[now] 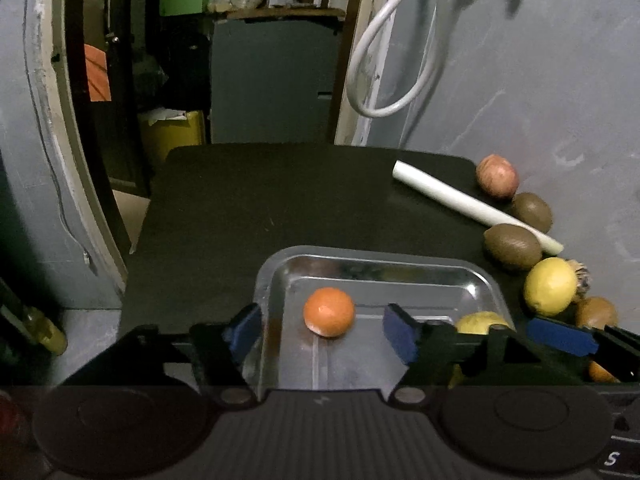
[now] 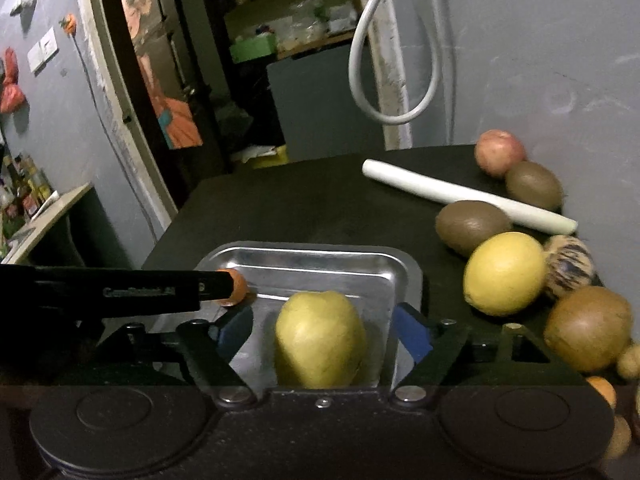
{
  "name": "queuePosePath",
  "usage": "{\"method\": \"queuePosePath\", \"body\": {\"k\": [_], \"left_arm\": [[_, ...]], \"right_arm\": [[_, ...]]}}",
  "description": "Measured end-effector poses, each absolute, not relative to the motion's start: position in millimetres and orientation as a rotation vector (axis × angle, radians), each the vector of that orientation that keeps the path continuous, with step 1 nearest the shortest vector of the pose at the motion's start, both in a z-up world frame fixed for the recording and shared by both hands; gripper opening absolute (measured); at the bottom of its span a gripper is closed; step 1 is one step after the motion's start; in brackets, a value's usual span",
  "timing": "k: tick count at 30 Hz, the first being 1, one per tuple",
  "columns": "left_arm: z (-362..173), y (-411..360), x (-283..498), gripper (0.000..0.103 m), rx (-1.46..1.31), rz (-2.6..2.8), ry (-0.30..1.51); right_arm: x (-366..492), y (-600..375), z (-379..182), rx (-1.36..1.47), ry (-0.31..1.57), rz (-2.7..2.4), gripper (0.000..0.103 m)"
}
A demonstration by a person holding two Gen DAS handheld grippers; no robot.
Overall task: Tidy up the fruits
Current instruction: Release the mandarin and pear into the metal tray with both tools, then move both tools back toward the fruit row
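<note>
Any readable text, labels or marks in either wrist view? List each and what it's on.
"S": white letter on the left tool's body, bottom right corner of the left wrist view.
Embossed line on the side of the left tool's finger, right wrist view: too blurred to read.
Nothing readable on the fruit or the metal tray.

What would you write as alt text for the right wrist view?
The open right gripper hangs over a metal tray with a yellow-green fruit lying between its fingers, untouched. The left gripper reaches in beside a small orange, and more fruit lies on the black table.
</note>
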State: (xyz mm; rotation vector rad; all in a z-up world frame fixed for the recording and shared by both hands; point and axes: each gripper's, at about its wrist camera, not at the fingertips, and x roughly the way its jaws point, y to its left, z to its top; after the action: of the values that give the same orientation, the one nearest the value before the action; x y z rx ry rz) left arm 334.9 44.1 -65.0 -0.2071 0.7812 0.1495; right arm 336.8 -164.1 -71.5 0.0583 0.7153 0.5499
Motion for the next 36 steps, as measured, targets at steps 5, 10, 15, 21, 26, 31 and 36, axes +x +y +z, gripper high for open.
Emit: {"method": "queuePosePath", "body": {"k": [5, 10, 15, 21, 26, 31, 36], "left_arm": [[-43, 46, 307, 0.094, -0.225, 0.150, 0.740], [-25, 47, 271, 0.102, -0.187, 0.142, 0.701], [-23, 45, 243, 0.102, -0.133, 0.118, 0.715], [-30, 47, 206, 0.102, -0.122, 0.076, 0.750], [-34, 44, 178, 0.102, -0.106, 0.029, 0.768], [-39, 33, 160, 0.102, -0.077, -0.038, 0.790], [-48, 13, 148, 0.102, -0.026, -0.106, 0.814]], "right_arm": [[308, -173, -57, 0.072, 0.682, 0.514, 0.092], [272, -180, -44, 0.086, 0.662, 0.480, 0.099], [234, -185, -38, 0.079, 0.662, 0.447, 0.102], [189, -195, -37, 0.065, 0.672, 0.396, 0.102], [155, -205, -40, 0.061, 0.686, 0.351, 0.102], [124, -219, -47, 0.058, 0.708, 0.287, 0.102], [109, -234, -52, 0.065, 0.739, 0.223, 0.102]]}}
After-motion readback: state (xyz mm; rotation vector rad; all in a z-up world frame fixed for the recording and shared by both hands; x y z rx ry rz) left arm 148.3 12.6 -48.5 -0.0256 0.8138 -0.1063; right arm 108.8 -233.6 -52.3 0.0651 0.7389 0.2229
